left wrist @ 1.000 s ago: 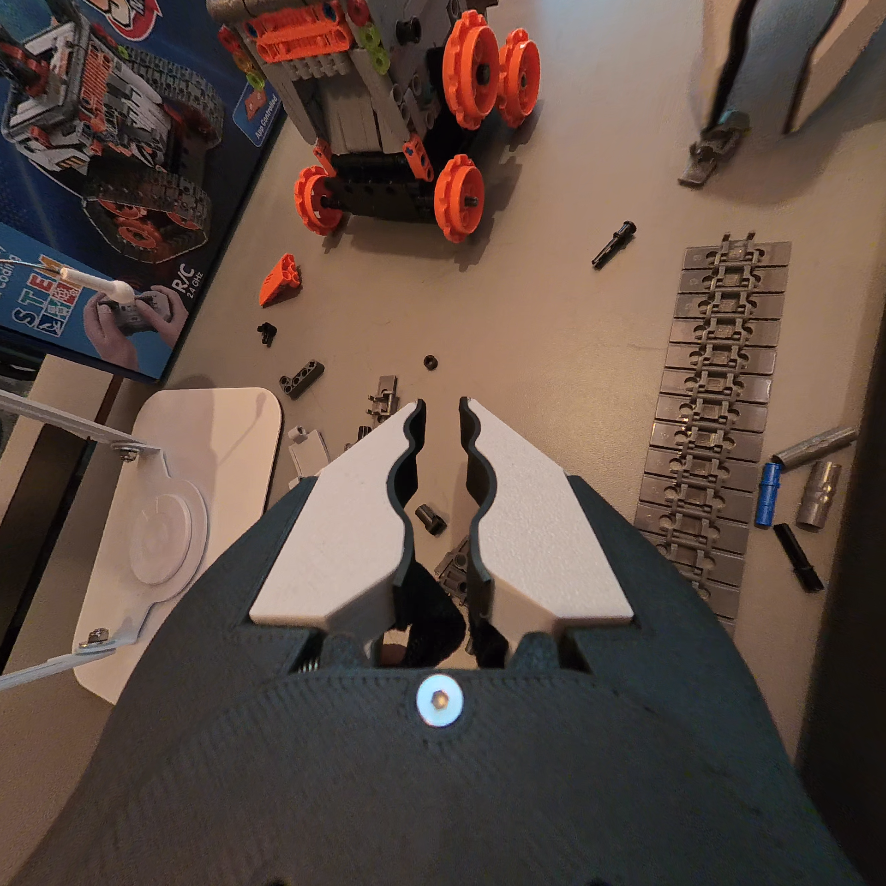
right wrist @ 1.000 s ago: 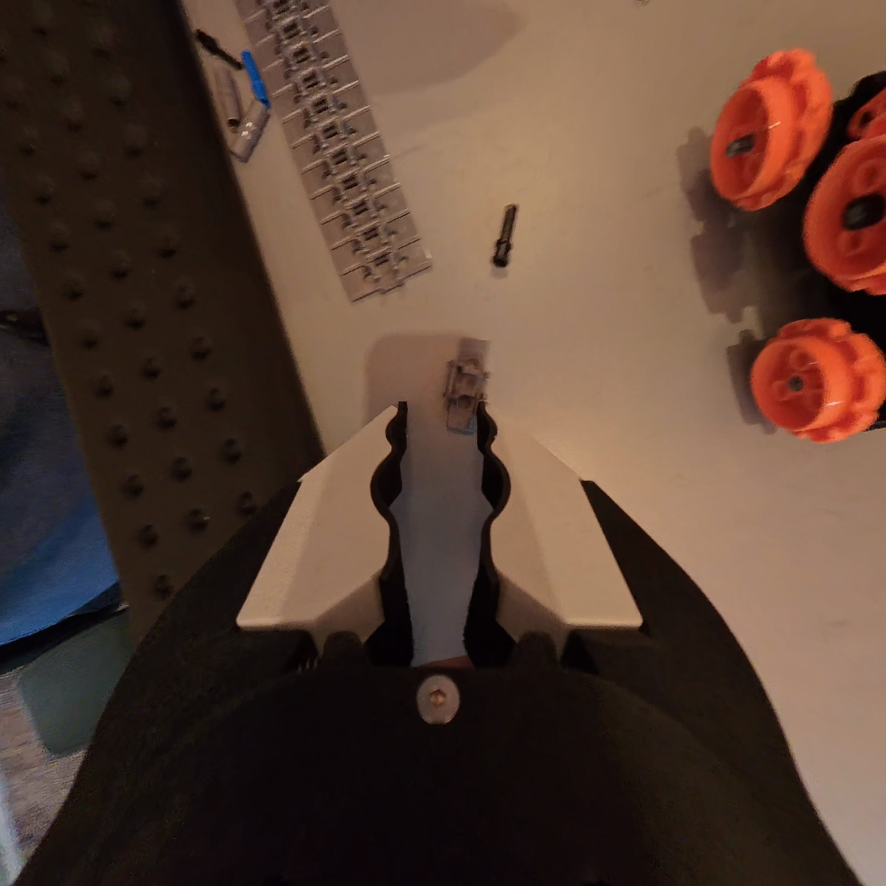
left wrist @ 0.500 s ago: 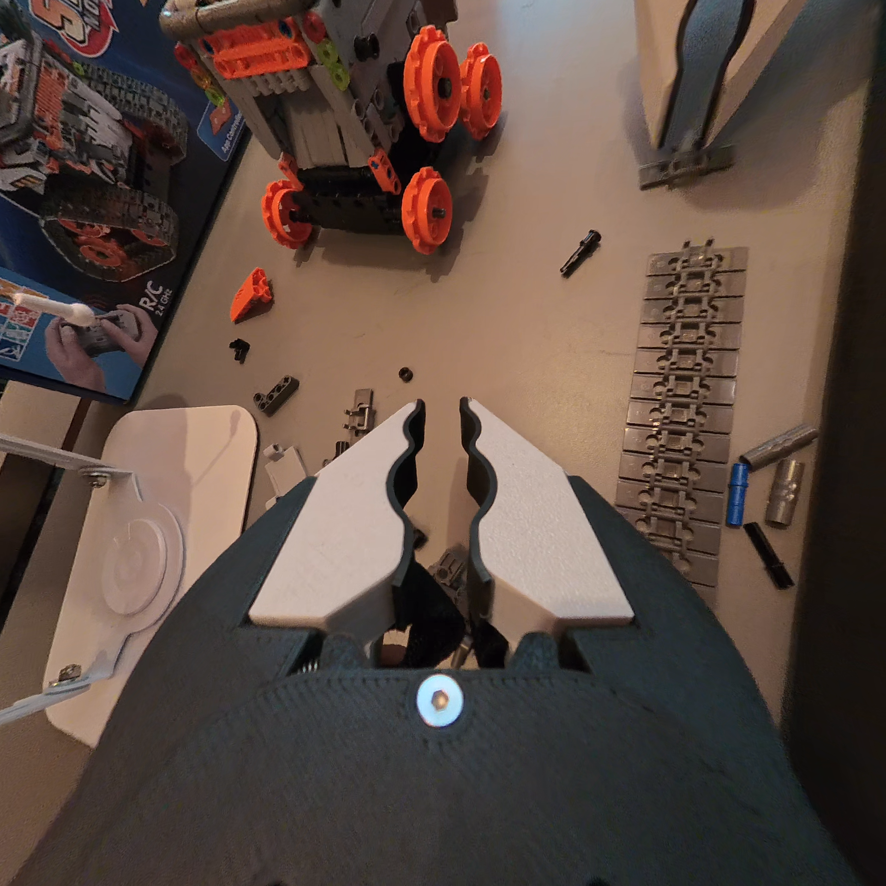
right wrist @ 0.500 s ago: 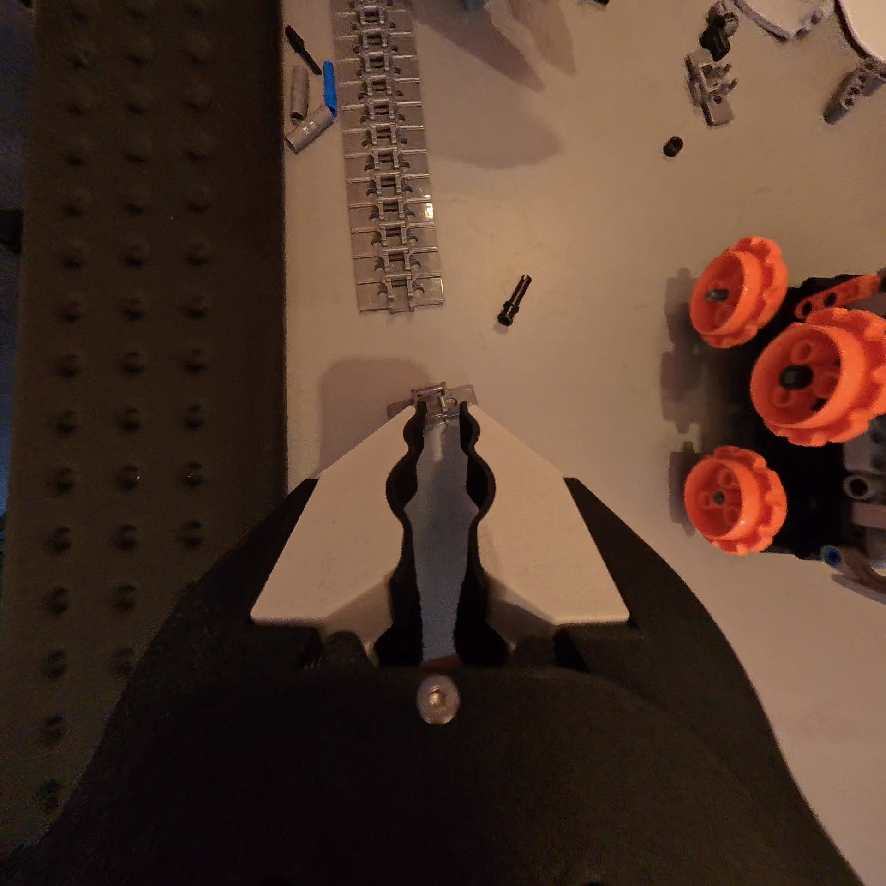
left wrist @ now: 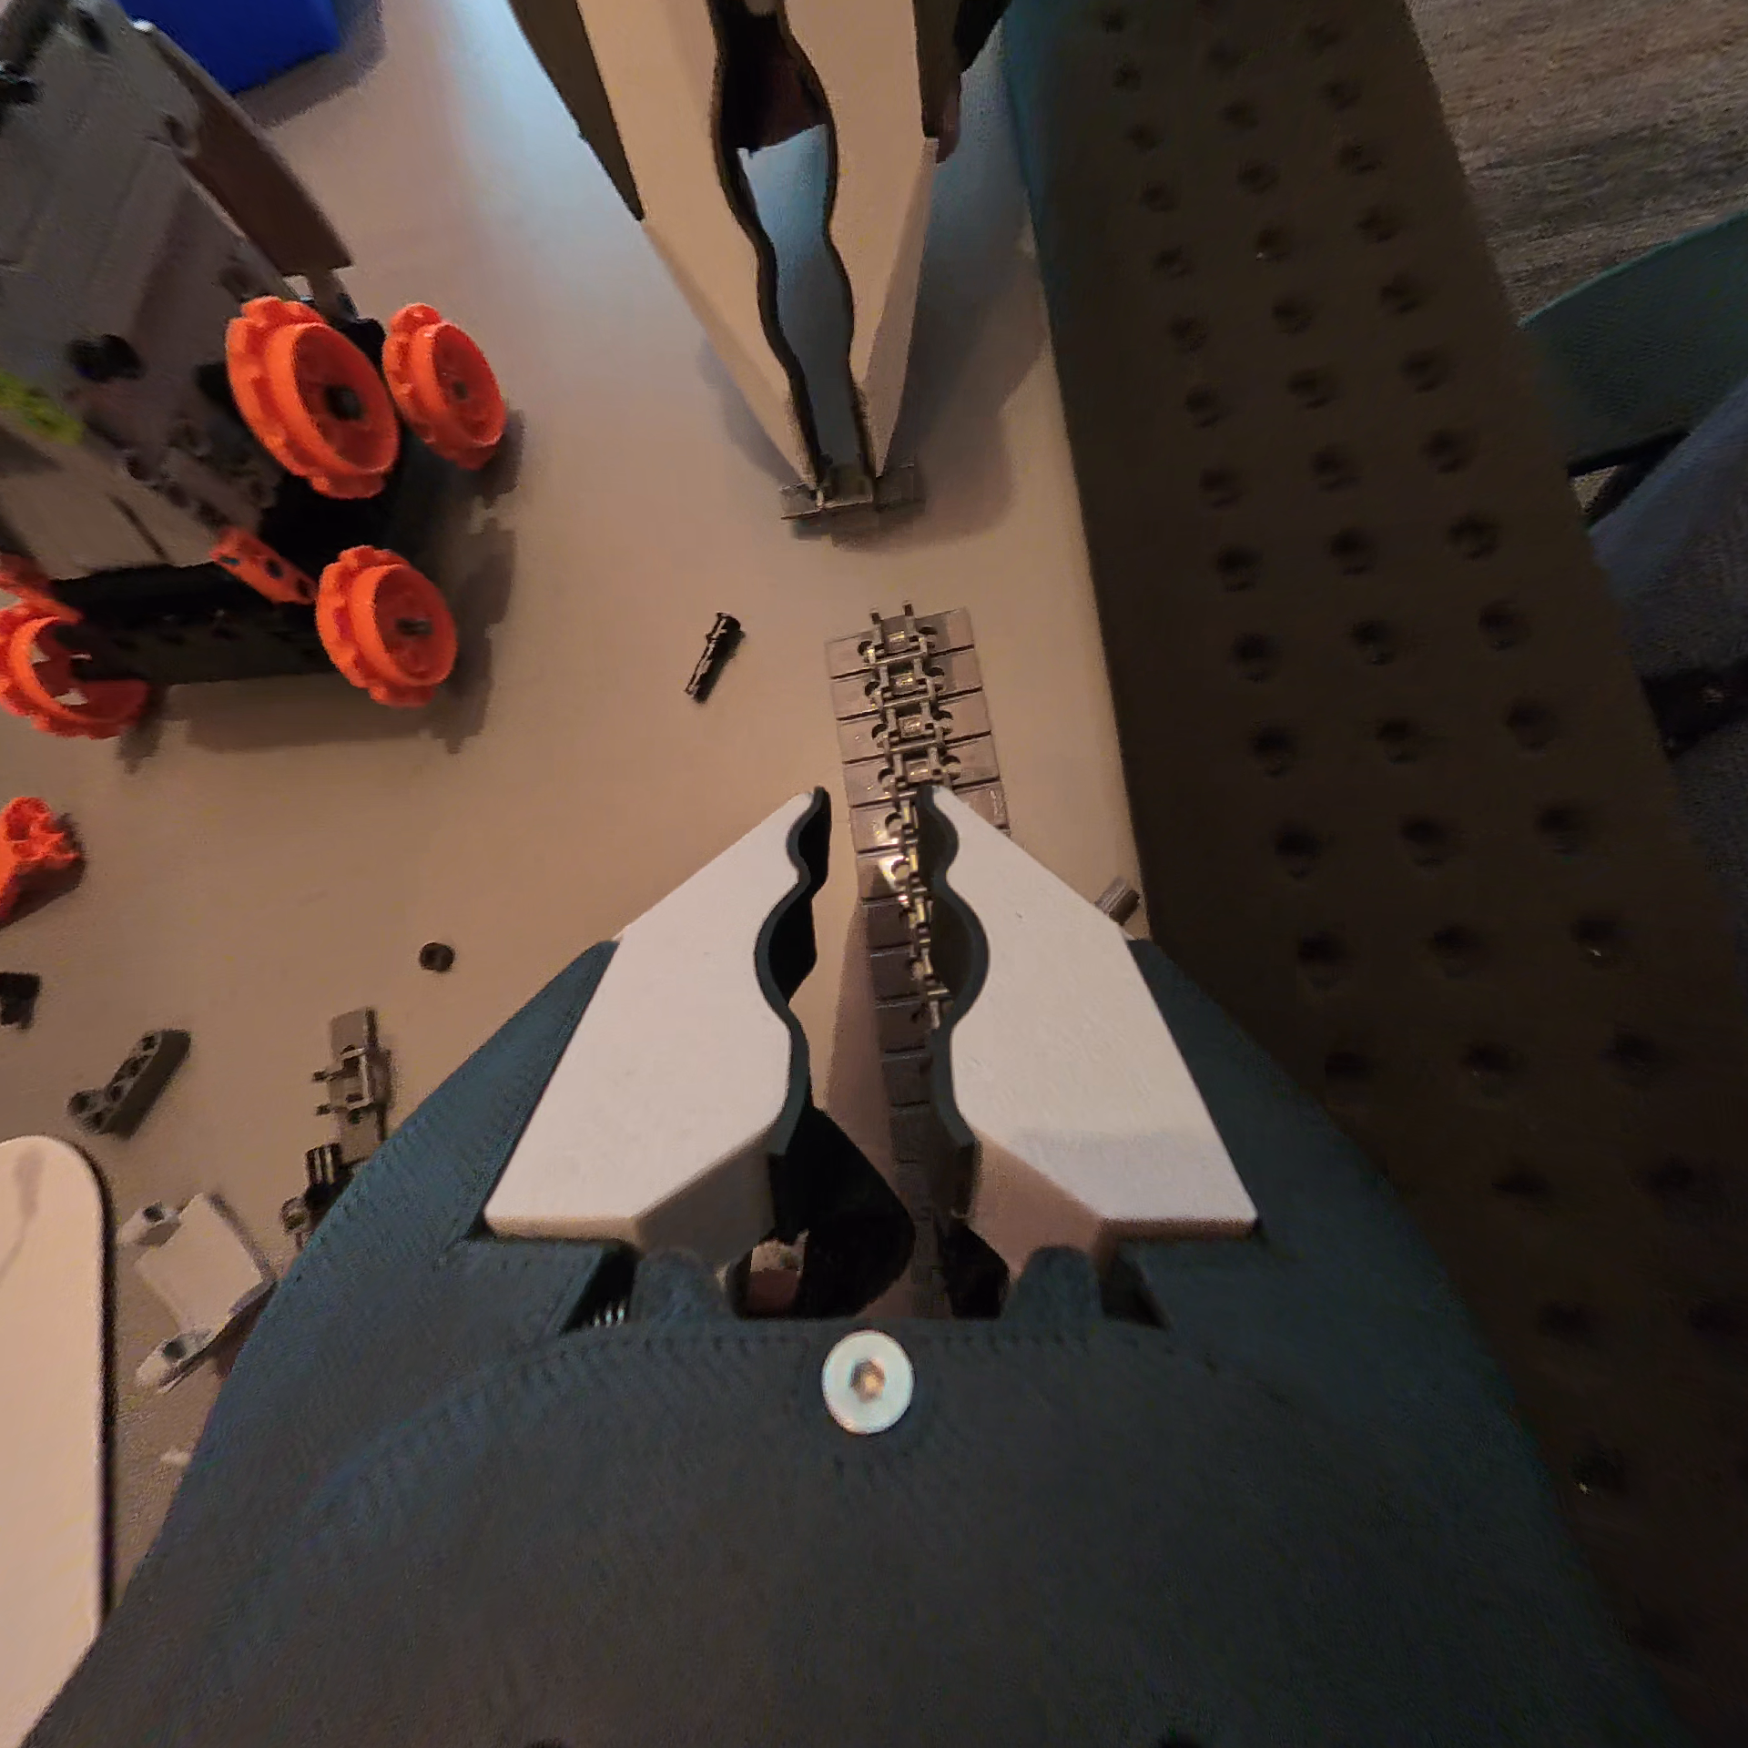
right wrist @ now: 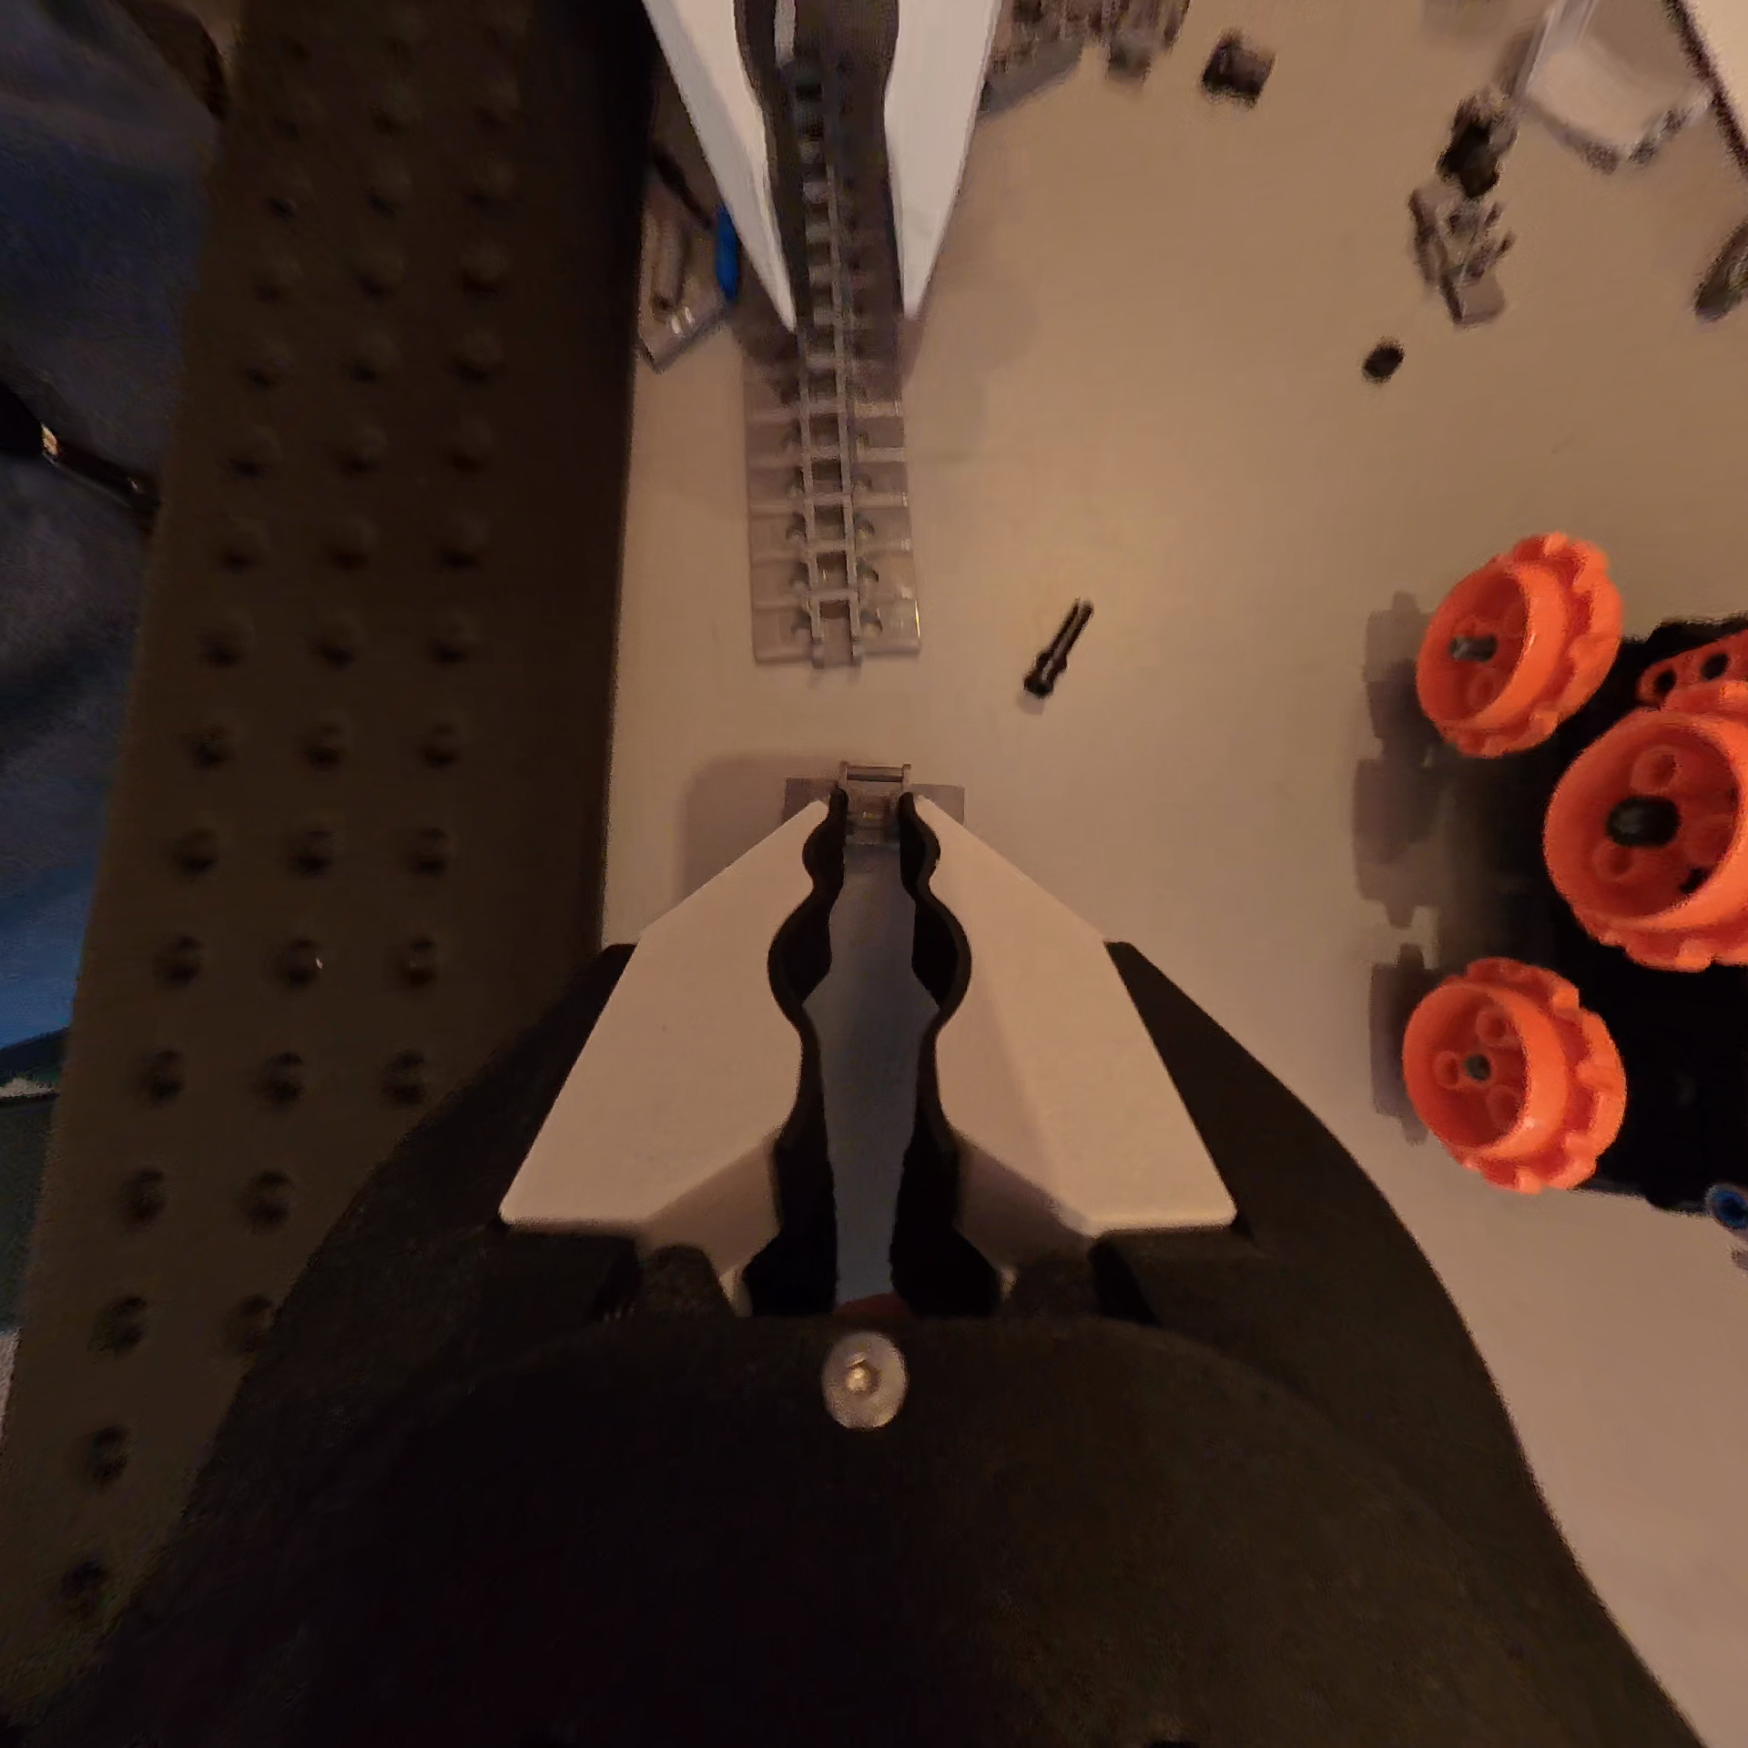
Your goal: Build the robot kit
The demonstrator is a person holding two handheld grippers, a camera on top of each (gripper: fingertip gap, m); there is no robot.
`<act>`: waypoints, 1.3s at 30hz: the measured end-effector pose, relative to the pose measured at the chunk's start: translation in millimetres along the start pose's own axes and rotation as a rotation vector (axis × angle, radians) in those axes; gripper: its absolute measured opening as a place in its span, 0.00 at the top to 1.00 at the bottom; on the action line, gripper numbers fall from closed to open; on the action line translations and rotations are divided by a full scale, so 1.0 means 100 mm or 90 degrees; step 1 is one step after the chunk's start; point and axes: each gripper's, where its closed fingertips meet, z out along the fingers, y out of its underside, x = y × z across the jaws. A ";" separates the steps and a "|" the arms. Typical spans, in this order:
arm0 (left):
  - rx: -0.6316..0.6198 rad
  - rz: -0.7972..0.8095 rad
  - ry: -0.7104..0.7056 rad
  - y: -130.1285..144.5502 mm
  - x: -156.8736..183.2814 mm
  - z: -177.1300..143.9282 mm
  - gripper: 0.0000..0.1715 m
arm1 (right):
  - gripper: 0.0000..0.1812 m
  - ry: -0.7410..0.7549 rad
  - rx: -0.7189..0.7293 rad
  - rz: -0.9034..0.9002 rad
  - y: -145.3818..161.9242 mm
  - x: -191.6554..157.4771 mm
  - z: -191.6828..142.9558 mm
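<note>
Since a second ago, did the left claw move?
Yes. The left claw slid right, from the small loose parts to above the grey track strip.

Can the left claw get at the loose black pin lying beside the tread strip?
Probably yes. The left claw is open, empty and hangs over the grey tread strip. The black pin lies on bare table just ahead to its left, nothing between them. The right claw, gripping a single tread link, sits farther off.
</note>
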 end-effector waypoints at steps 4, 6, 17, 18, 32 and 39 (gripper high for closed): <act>-0.015 0.006 0.021 0.03 0.07 0.11 0.90 | 0.95 -0.006 0.021 -0.020 -0.17 -0.07 0.09; -0.029 0.012 0.023 0.07 0.09 0.15 0.90 | 0.95 -0.013 0.015 -0.032 -0.21 -0.11 0.14; -0.044 0.014 0.040 0.13 0.13 0.22 0.91 | 0.95 -0.026 -0.033 -0.036 -0.20 -0.07 0.24; -0.045 0.014 0.041 0.13 0.13 0.21 0.90 | 0.95 -0.022 -0.033 -0.039 -0.21 -0.06 0.24; -0.040 0.016 0.048 0.12 0.13 0.22 0.91 | 0.95 -0.072 -0.093 -0.070 -0.21 -0.06 0.24; -0.040 0.022 0.047 0.12 0.13 0.22 0.91 | 0.94 -0.065 -0.096 -0.071 -0.30 -0.01 0.17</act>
